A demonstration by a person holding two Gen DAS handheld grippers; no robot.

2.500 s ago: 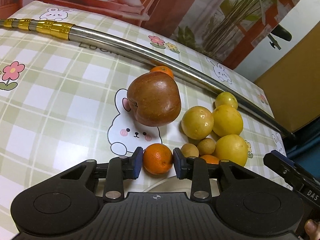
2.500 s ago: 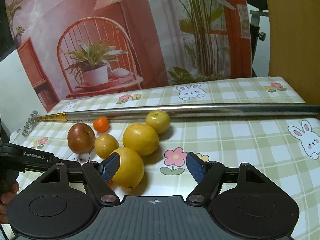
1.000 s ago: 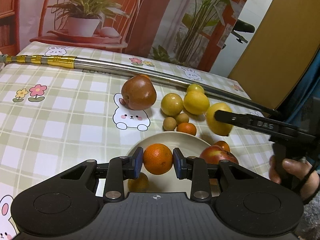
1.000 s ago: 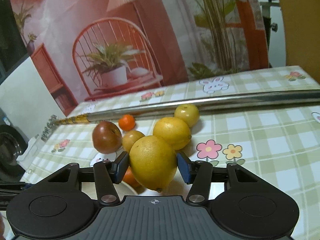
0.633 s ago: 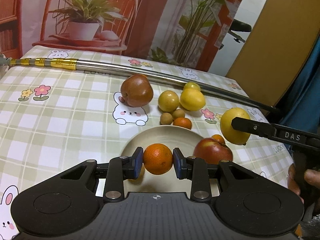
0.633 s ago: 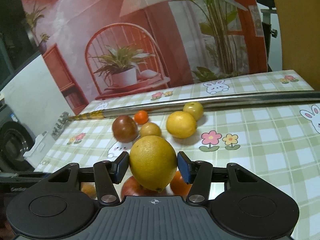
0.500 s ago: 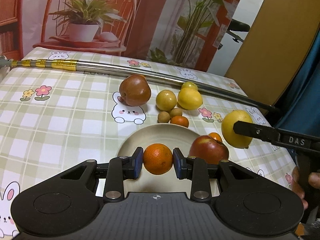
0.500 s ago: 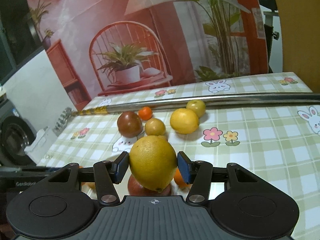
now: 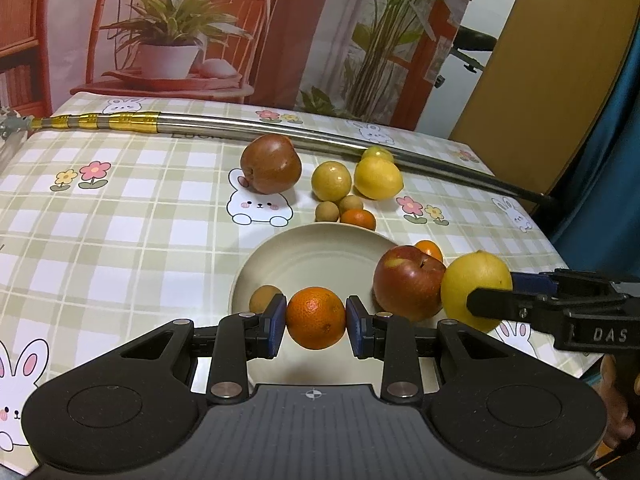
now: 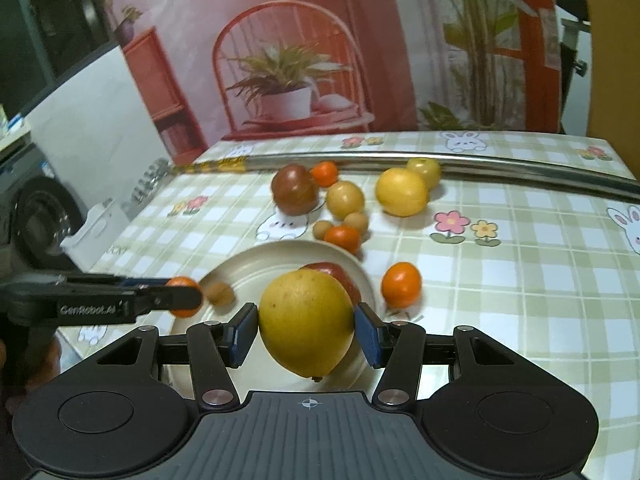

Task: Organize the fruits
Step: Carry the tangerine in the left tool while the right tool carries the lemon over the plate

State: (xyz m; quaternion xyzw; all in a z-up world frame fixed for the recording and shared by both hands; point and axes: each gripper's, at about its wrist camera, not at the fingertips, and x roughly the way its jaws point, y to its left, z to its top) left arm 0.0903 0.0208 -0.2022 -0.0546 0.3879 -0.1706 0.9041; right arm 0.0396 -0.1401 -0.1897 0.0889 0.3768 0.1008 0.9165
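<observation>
The left gripper [image 9: 316,319] is squeezing an orange [image 9: 315,317] w/ both blue pads touching its sides, held just over the near part of the plate [image 9: 312,256]. The right gripper [image 10: 306,330] is squeezing a big yellow lemon [image 10: 306,322] the same way, above the plate's near right edge. From the left cam the lemon [image 9: 476,290] sits just beside the red apple [image 9: 408,282], close enough that I can't tell if they touch. The apple is on the plate's right side. A small brown round fruit [image 9: 265,298] is on the plate too, near the left pad. A little orange [image 10: 401,284] sits on the tablecloth [image 9: 120,216] just off the plate's right rim. Past the plate's far rim are another small orange [image 9: 358,218] & two small brown fruits [image 9: 327,211], all bunched close. Farther back: a dark red apple [image 9: 271,163], a small yellow fruit [image 9: 331,175], a bigger yellow lemon [image 9: 378,178] & one more small yellow fruit [image 9: 378,153] right by the long metal pole [image 9: 224,126]. In the right cam one more tiny orange [image 10: 325,173] peeks out beside the dark apple, next to the pole. A bit of a hand [image 9: 616,404] shows at the right edge, holding the right gripper's handle.
</observation>
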